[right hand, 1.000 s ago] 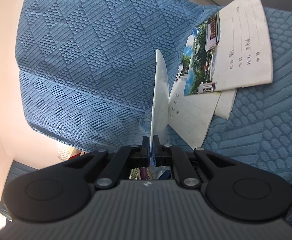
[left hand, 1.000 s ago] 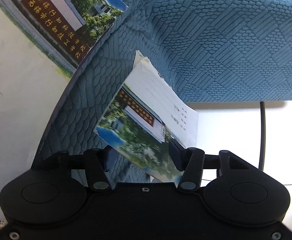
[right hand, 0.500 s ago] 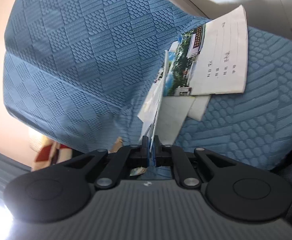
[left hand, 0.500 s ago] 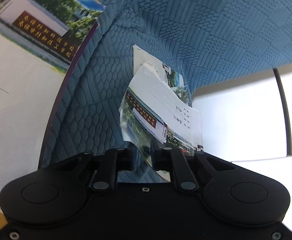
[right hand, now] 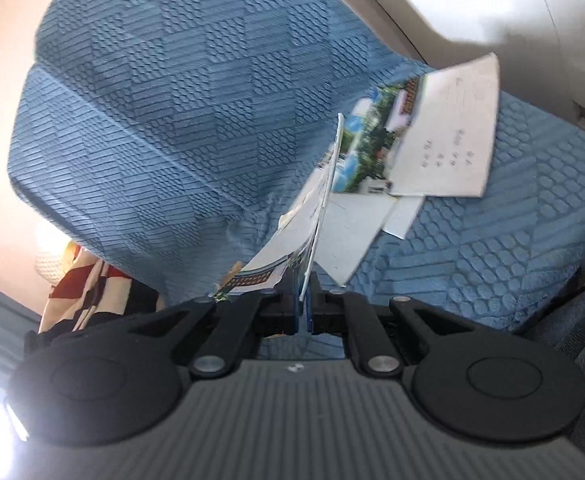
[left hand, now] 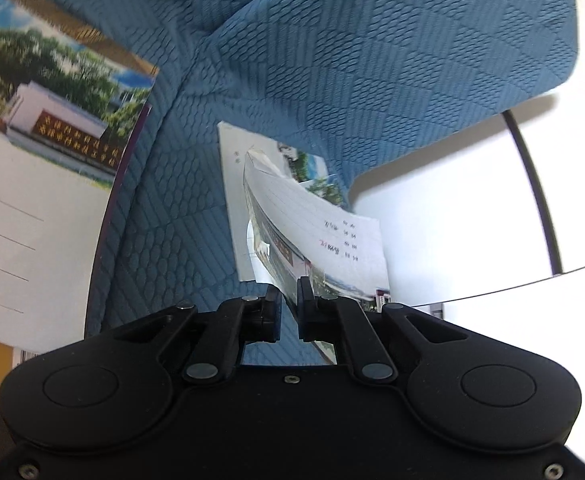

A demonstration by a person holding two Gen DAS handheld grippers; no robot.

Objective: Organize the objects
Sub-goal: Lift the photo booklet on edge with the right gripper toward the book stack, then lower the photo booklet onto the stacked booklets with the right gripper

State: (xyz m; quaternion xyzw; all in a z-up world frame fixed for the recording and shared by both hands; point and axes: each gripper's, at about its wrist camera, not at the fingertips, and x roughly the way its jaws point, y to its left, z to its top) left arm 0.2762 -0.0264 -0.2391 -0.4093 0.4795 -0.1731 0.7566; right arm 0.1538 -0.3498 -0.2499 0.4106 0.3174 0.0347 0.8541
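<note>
Several thin booklets with a photo cover and white ruled backs lie on a blue quilted sofa (left hand: 372,60). My left gripper (left hand: 288,300) is shut on the lower edge of one booklet (left hand: 316,224), held tilted above a white booklet (left hand: 232,184) that rests on the seat. A third booklet (left hand: 44,152) fills the left of this view, close up. In the right wrist view my right gripper (right hand: 303,300) is shut on a booklet (right hand: 312,220) seen edge-on. Beyond it another booklet (right hand: 444,144) lies over white sheets (right hand: 352,236) on the sofa (right hand: 152,100).
A black cable (left hand: 532,184) runs over the white floor to the right of the sofa. Left of the sofa in the right wrist view hang a red and white checked cloth (right hand: 88,288) and a pale woven thing (right hand: 48,264). The sofa's backrest rises behind the booklets.
My left gripper closed on the booklet's edge and lifted it off the seat. My right gripper rose and rolled with its booklet, which now leans to the right.
</note>
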